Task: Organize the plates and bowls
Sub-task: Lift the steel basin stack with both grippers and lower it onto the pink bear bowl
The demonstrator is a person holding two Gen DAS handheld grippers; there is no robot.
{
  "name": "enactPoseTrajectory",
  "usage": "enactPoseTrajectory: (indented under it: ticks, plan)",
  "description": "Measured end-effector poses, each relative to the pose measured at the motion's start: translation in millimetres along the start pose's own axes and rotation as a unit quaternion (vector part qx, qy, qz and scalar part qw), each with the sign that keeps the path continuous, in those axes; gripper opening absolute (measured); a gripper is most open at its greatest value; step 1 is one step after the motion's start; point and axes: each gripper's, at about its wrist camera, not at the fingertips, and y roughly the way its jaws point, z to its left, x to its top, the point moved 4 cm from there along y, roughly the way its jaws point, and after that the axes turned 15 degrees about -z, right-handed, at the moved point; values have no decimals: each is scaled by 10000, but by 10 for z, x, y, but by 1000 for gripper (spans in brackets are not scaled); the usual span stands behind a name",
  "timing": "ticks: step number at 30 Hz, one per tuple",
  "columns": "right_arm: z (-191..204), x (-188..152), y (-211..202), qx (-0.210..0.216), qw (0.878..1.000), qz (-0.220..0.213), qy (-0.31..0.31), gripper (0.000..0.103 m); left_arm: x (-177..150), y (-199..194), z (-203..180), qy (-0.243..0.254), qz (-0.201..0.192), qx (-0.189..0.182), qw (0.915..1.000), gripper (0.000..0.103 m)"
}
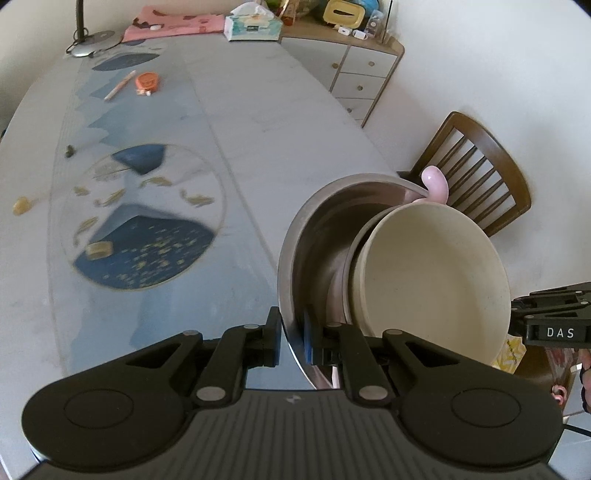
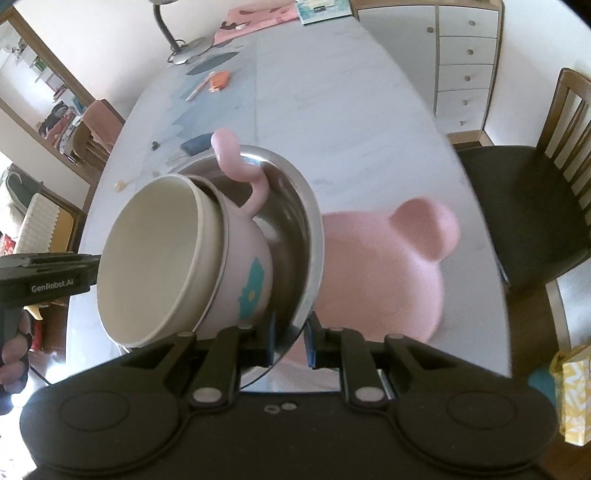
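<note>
The left gripper [image 1: 291,338] is nearly closed, its blue pads pinching the rim of the steel bowl [image 1: 314,236] between them, one pad outside the wall and one inside. The right gripper [image 2: 291,341] grips the same bowl's [image 2: 295,206] rim in the same way, from the opposite side, its fingers narrowly apart with the thin metal edge between them. The bowl is tipped steeply on edge, held up above the table [image 1: 258,122].

Nested inside it lies a pink cup [image 2: 251,273] with a teal flower print and a curled pink handle [image 2: 236,162] that pokes past the steel rim. A cream bowl [image 1: 428,280] sits in the mouth of the cup, its opening facing the left camera.

In the right view a pink plate with an ear-shaped bump [image 2: 384,266] lies on the table just behind the steel bowl, blurred.

Farther out, the table carries a round blue and gold mat [image 1: 144,229], an orange tape measure [image 1: 147,82], a pencil [image 1: 120,85], a lamp base [image 1: 94,42] and a tissue box [image 1: 253,27] at the far end. A white drawer unit [image 1: 354,74] stands beyond the far right corner, and a wooden chair [image 1: 476,170] stands to the right.
</note>
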Motion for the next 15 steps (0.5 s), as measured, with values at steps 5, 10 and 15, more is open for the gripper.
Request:
enactPoseTrajectory:
  ticks: [5, 10, 15]
  plan:
    - [-375, 69, 46, -1, 9999, 171, -21, 16, 3, 216, -300, 22, 60, 80, 9999, 10]
    - [-629, 70, 112, 37, 9994, 345, -64, 16, -57, 404, -498, -11, 140, 181, 9997, 11]
    - [-791, 45, 207, 108, 9984, 534, -156, 16, -178, 510, -596, -140, 241, 330, 9991, 11]
